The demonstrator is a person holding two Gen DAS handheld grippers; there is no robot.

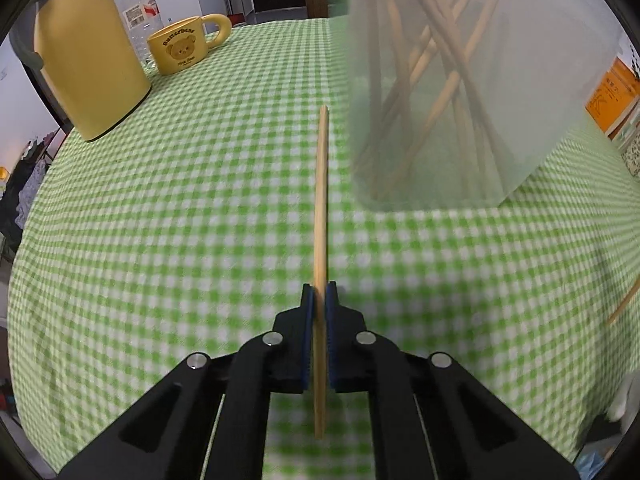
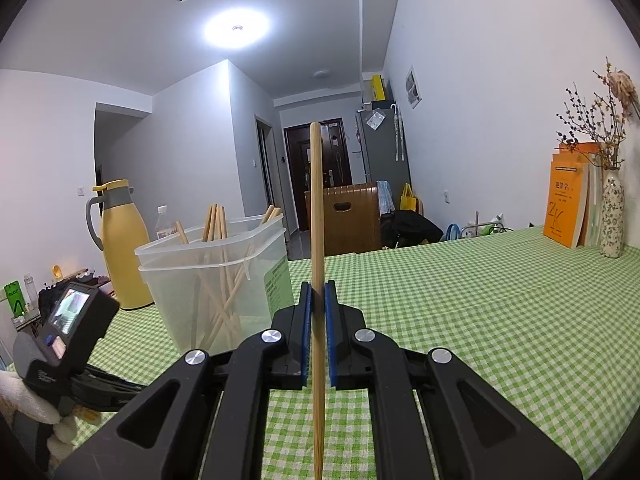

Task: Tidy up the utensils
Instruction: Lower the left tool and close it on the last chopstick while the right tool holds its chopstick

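I have a chopstick in each gripper. The left gripper has its jaws closed on a chopstick that runs straight out ahead between the blue pads, angled down over the green checked cloth, just left of the bin. The right gripper is likewise clamped shut on a second chopstick, held close to level, its far end rising against the room behind.

As I judge it, the job is well on but not finished. The clear bin already holds a loose sheaf of chopsticks, leaning crossed against each other, tips above the rim. What is left: the two I hold, plus one more stick lying on the cloth at the right edge of the left view (only part of it shows). I cannot tell whether others lie out of sight.

The chopsticks are pale bamboo, slim, straight and plain, and the one in the left view has a squared end. The bin is frosted plastic with a stepped rim and a green label on its near side. In the right view it stands at the near left, in front of the yellow flask.
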